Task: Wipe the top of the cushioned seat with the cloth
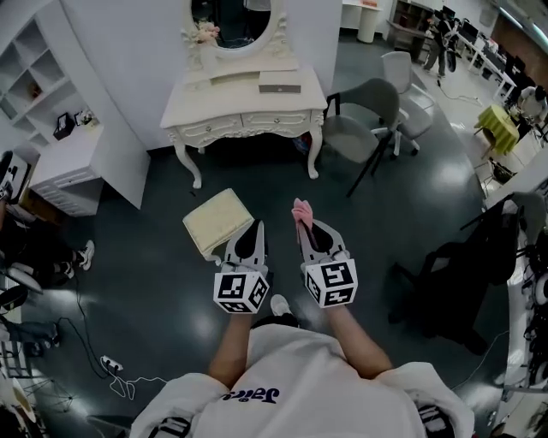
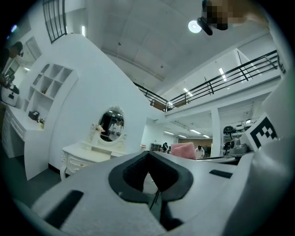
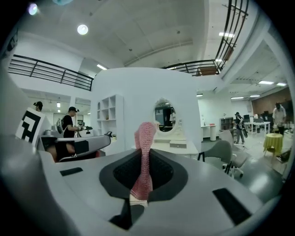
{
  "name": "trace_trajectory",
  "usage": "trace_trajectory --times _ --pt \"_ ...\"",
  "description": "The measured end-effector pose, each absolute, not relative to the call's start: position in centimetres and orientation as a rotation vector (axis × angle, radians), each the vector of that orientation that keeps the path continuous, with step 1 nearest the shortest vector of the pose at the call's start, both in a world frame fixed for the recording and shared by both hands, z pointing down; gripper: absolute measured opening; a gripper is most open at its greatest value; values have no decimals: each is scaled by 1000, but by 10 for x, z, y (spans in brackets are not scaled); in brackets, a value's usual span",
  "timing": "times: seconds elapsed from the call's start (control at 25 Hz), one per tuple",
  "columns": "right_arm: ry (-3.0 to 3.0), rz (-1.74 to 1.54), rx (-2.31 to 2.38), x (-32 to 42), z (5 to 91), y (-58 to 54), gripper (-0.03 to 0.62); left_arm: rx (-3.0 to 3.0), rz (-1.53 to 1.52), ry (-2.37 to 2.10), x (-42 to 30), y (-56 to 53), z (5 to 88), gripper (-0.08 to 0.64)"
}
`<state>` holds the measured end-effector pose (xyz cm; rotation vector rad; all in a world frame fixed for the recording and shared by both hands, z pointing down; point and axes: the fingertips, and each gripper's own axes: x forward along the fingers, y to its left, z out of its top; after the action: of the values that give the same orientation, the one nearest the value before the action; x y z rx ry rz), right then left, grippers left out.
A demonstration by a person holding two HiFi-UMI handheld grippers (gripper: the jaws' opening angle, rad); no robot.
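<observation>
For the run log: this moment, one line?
phase: pre-wipe | right gripper: shut on pink cloth | left gripper: shut, empty | cushioned seat: untouched

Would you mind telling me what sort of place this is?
Probably a large open workspace or lab with a mock bedroom corner: a white dressing table with an oval mirror stands against a partition wall, grey office chairs sit beside it, and a railed mezzanine runs overhead.
</observation>
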<state>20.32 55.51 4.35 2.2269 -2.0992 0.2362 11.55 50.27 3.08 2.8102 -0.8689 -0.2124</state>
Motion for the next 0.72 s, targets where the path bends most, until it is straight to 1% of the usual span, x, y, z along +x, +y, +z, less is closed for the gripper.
trace_trajectory --times 0.12,0.24,0.48,0.72 --pt "-2154 189 2142 201 30 494 25 2789 -273 -938 109 458 20 12" --pt "-2247 152 2050 187 26 434 25 2757 -303 -1086 87 412 20 12" --pt "-2387 259 1812 139 65 341 25 2602 -279 -1347 25 344 55 12" --pt "-2498 268 1622 86 84 278 25 2472 -226 -1542 -32 300 86 12"
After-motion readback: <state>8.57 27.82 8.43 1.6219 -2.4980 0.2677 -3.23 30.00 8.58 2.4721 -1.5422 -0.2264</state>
